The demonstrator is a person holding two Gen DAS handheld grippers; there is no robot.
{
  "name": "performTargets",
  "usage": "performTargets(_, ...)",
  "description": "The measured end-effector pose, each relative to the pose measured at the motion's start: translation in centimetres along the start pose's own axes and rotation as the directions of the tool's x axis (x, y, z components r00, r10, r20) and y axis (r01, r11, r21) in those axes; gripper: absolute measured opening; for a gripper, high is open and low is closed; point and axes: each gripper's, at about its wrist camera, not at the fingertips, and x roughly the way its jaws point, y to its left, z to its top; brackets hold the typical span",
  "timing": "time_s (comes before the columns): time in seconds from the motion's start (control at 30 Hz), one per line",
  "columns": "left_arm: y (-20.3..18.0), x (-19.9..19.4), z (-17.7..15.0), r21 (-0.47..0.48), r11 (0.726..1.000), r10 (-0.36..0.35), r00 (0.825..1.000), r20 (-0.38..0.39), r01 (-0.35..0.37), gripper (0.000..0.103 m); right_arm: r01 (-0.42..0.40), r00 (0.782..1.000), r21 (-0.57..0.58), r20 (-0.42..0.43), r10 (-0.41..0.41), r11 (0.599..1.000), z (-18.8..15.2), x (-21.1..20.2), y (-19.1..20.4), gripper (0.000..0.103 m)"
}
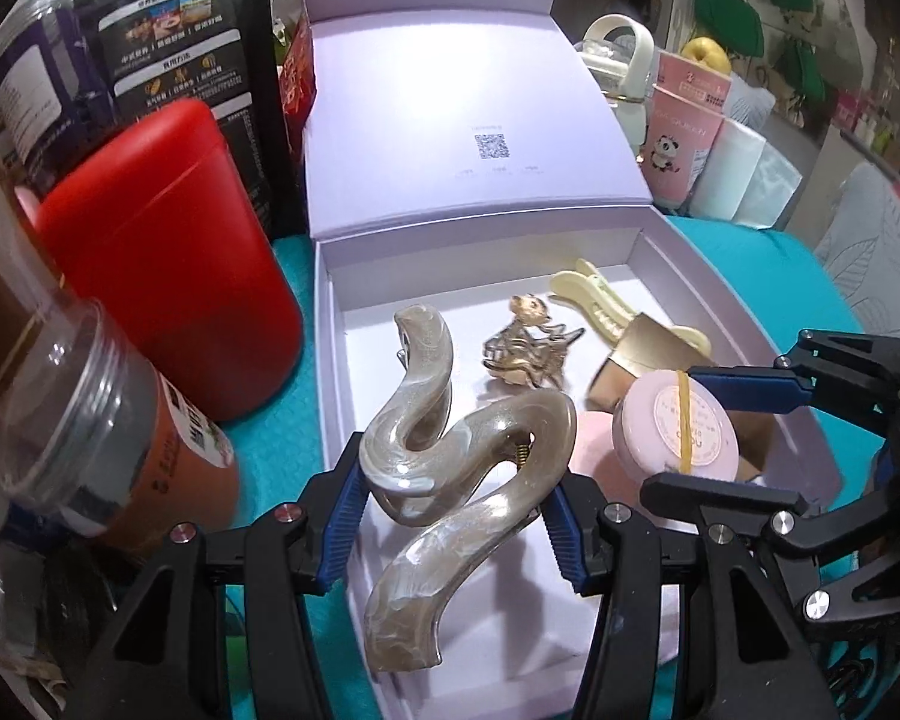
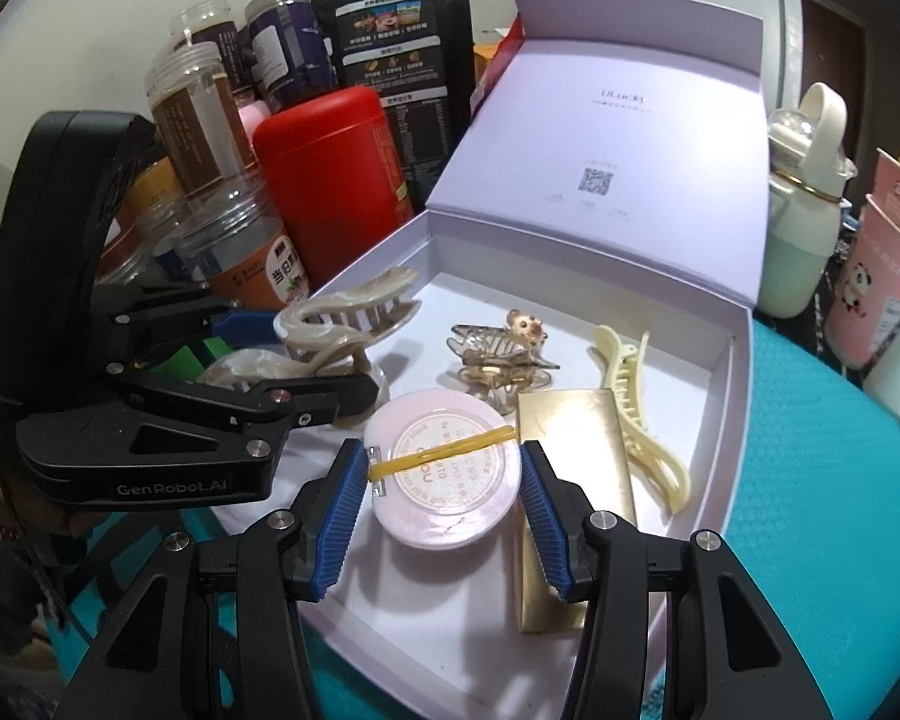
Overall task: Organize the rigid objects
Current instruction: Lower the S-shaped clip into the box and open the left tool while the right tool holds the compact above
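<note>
Low in the frame, the left gripper [image 1: 453, 516] pinches the wavy beige hair claw [image 1: 444, 468] over the open white box [image 1: 744, 324]; the right gripper [image 2: 444, 513] clamps the round pink compact [image 2: 444, 474].

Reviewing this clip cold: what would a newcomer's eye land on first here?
Probably the big pearly S-shaped hair claw clamped in the left gripper over the open lilac box. Beside it, the right gripper grips a round pink compact banded with a yellow rubber band. The bright red canister stands just left of the box.
</note>
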Motion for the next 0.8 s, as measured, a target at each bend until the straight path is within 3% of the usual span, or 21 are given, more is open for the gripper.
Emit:
performTargets(0.33,0.3,0.3,0.4,0.016,1.0,-0.002,1.0,-0.007,0.002,0.053,0.004,0.999,-0.025,-0.035,-0.005,1.0,1.1,1.0,0.9,0.051)
performTargets(0.8,-0.2,0.7,0.7,0.043,0.999,0.021,1.0,-0.014,-0.02,0.053,0.079,0.995,-0.079,-0.052,-0.084,0.994,1.1,1.9,1.6,0.055)
